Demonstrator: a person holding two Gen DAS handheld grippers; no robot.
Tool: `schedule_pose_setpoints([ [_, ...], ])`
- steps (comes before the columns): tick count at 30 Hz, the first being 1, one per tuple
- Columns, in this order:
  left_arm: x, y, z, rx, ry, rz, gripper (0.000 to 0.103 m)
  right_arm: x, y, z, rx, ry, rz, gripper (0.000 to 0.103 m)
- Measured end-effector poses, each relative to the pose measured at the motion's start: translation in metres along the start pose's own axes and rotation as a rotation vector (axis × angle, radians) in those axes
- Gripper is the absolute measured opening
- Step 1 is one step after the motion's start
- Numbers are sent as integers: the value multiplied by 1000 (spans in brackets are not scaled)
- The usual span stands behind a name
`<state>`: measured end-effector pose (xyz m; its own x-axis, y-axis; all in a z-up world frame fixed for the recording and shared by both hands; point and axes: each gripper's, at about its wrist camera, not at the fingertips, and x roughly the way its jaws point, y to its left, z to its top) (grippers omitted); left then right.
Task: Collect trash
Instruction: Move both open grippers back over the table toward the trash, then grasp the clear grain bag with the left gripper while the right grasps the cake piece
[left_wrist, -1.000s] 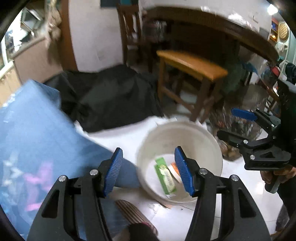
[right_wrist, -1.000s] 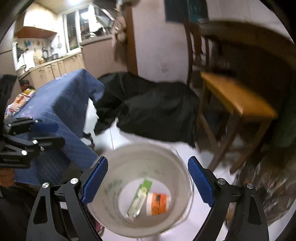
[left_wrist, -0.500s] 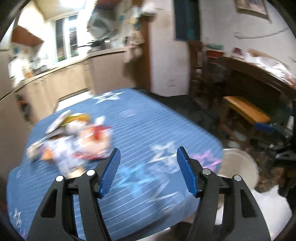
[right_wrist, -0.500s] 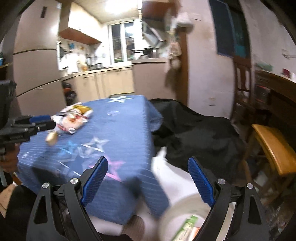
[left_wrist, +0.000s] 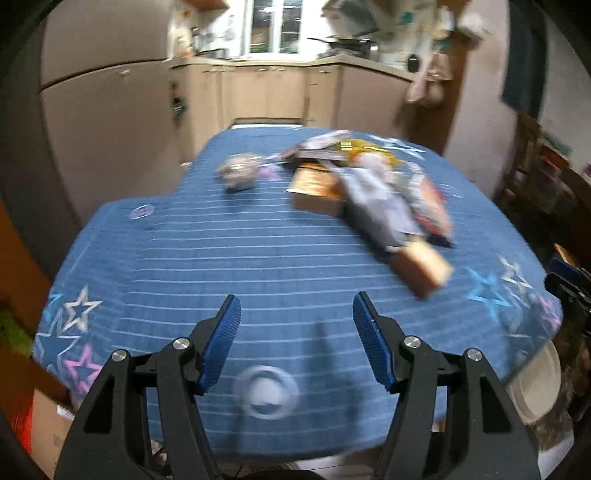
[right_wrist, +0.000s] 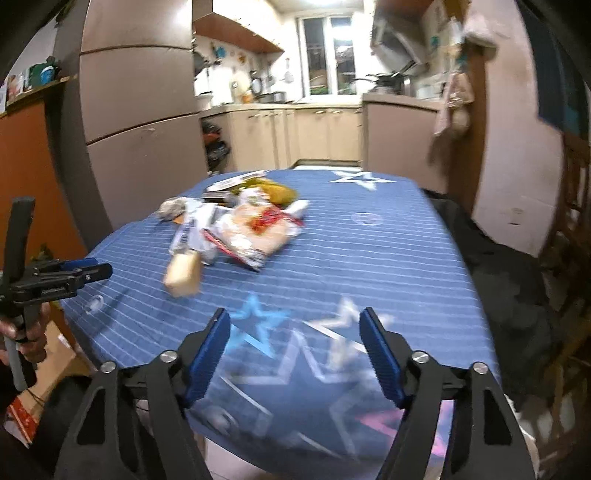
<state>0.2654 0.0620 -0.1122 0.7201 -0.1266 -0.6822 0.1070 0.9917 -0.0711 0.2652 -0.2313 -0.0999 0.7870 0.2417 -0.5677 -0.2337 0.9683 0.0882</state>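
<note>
A heap of trash (left_wrist: 373, 192) lies on the blue star-patterned tablecloth (left_wrist: 221, 258): wrappers, a flat box, a crumpled ball (left_wrist: 238, 175) and a tan piece (left_wrist: 421, 267) at its near end. My left gripper (left_wrist: 295, 332) hovers open over the table's near edge, short of the heap, with nothing between its fingers. The white bucket (left_wrist: 539, 384) stands on the floor at the lower right. In the right wrist view the trash heap (right_wrist: 251, 225) is ahead to the left. My right gripper (right_wrist: 293, 350) is over the near edge, its jaws closing with nothing between them.
A fridge (right_wrist: 140, 122) and kitchen cabinets (right_wrist: 295, 136) stand behind the table. Black fabric (right_wrist: 517, 280) lies on the floor right of the table, by a wooden chair (right_wrist: 576, 206). A cardboard box (left_wrist: 48, 424) sits under the table's left corner. A hand (right_wrist: 26, 332) holds the left gripper (right_wrist: 74, 273).
Both views swung up from the bucket on the floor to the table with the trash heap. The right gripper's jaws have come closer together. The left jaws look much the same.
</note>
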Motion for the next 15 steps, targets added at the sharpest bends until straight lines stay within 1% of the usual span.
schedule_pose_setpoints([
  [3, 1, 15, 3, -47, -10, 12, 61, 19, 32, 19, -34, 10, 98, 73],
  [4, 1, 19, 4, -58, -10, 16, 61, 27, 44, 25, -46, 21, 131, 77],
  [6, 1, 22, 7, -69, -14, 18, 61, 43, 62, 34, -78, 50, 164, 82],
  [10, 1, 30, 14, -72, -25, 34, 61, 73, 93, 40, -140, 116, 183, 81],
  [11, 0, 31, 16, -77, -29, 36, 61, 84, 101, 40, -151, 147, 169, 81],
  [12, 0, 33, 17, -84, -31, 37, 61, 93, 104, 39, -158, 165, 159, 80],
  [14, -1, 39, 18, -99, -31, 42, 61, 110, 108, 36, -176, 213, 114, 71],
  [15, -1, 42, 19, -105, -29, 43, 61, 118, 109, 34, -184, 235, 93, 63],
])
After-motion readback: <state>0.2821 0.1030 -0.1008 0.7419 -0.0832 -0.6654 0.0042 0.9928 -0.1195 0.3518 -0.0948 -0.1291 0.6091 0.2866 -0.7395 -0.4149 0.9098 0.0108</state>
